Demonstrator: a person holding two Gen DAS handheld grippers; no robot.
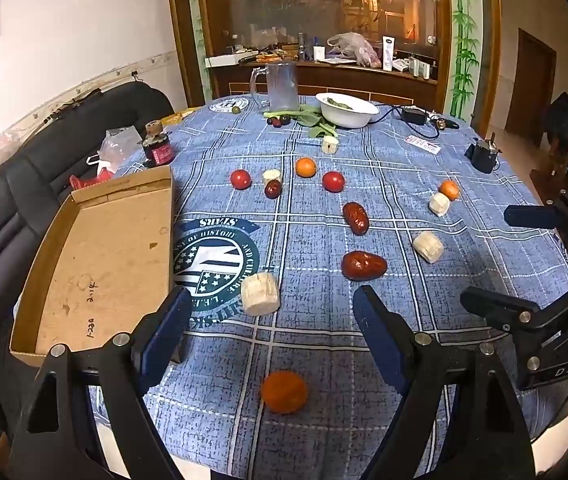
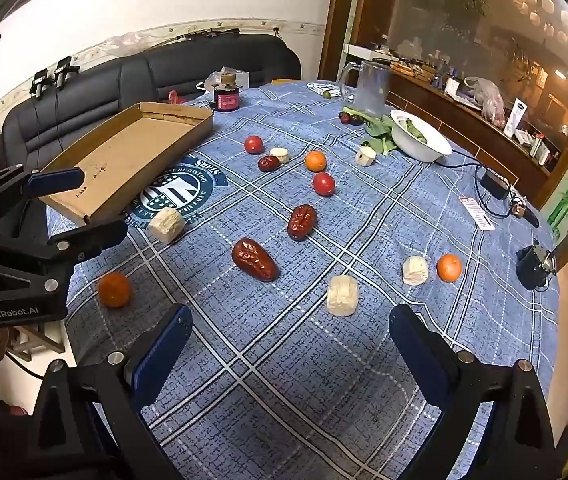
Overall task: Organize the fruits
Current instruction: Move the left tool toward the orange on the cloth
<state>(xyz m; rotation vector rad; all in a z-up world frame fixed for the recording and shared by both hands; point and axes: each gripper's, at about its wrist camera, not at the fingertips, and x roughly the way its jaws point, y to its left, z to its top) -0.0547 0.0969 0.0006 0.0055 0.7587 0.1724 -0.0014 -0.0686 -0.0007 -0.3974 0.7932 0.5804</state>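
Note:
Fruits lie scattered on a blue plaid tablecloth [image 1: 324, 340]: an orange [image 1: 284, 392] closest to me, two large red dates [image 1: 364, 266] [image 1: 356, 218], two tomatoes [image 1: 240, 179] [image 1: 333, 181], more oranges [image 1: 305, 167] and several pale cut chunks [image 1: 259, 294]. An empty cardboard tray [image 1: 103, 264] sits at the left edge. My left gripper [image 1: 271, 312] is open and empty above the near orange. My right gripper [image 2: 290, 332] is open and empty, just short of a pale chunk [image 2: 342, 295] and a date [image 2: 255, 260]. Each gripper shows in the other's view [image 1: 496, 256] [image 2: 95, 206].
A white bowl [image 1: 346, 110] with greens, a glass jug [image 1: 279, 84], leafy greens [image 1: 316, 120] and small dark fruits stand at the far side. A charger and cable [image 1: 414, 116], a black holder [image 1: 484, 156] and a red jar [image 1: 156, 148] ring the table. A black sofa [image 1: 23, 184] lies beyond the tray.

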